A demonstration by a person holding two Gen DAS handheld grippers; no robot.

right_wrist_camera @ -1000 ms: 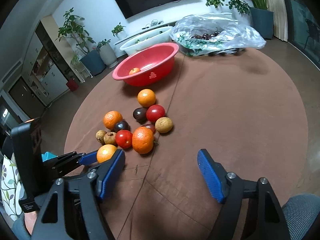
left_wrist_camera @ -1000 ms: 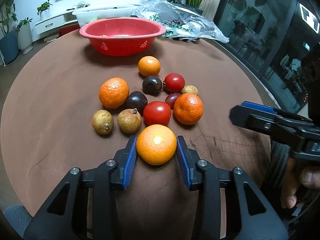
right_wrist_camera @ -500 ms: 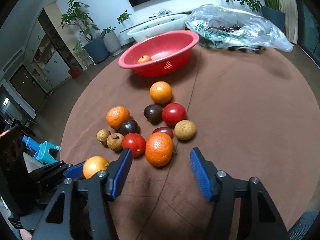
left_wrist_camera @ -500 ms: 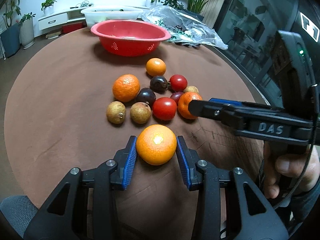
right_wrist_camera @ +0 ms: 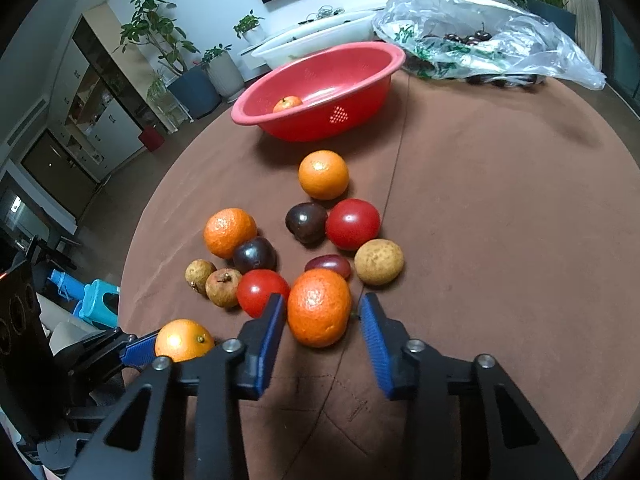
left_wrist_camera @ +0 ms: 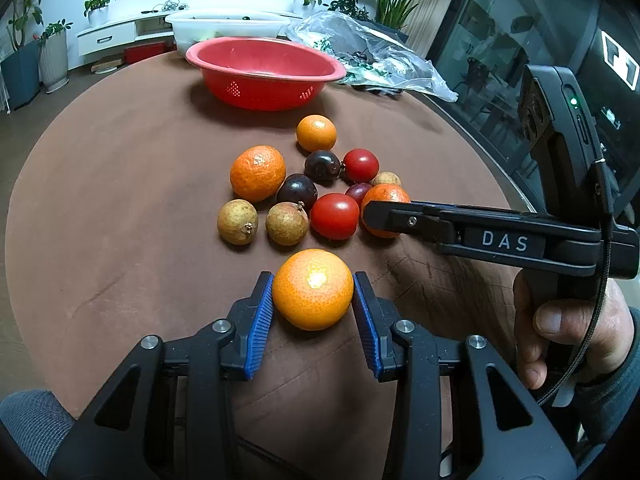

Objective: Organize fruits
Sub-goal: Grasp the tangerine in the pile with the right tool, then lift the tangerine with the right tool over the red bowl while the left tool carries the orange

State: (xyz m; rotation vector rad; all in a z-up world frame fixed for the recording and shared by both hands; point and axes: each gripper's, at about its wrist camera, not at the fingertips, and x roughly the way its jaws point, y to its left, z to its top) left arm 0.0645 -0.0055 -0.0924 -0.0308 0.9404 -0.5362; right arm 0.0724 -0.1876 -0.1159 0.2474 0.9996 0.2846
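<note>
My left gripper [left_wrist_camera: 313,292] is shut on an orange [left_wrist_camera: 313,289] and holds it above the brown table; the orange also shows in the right wrist view [right_wrist_camera: 184,340]. My right gripper [right_wrist_camera: 323,314] is open, its blue pads on either side of another orange [right_wrist_camera: 319,307], not closed on it. A cluster of oranges, red tomatoes [right_wrist_camera: 352,224], dark plums [right_wrist_camera: 306,222] and brown longans [right_wrist_camera: 379,261] lies on the table. A red bowl [right_wrist_camera: 320,88] behind holds one small orange [right_wrist_camera: 287,103].
A clear plastic bag [right_wrist_camera: 480,40] with cherries lies at the far right of the round brown table [right_wrist_camera: 500,208]. A white tub [left_wrist_camera: 224,24] stands behind the bowl. Potted plants and cabinets stand beyond the table edge.
My right gripper has moved forward and left to the nearest orange, now straddling it, with its jaws narrower. My left gripper has lifted slightly with its orange.
</note>
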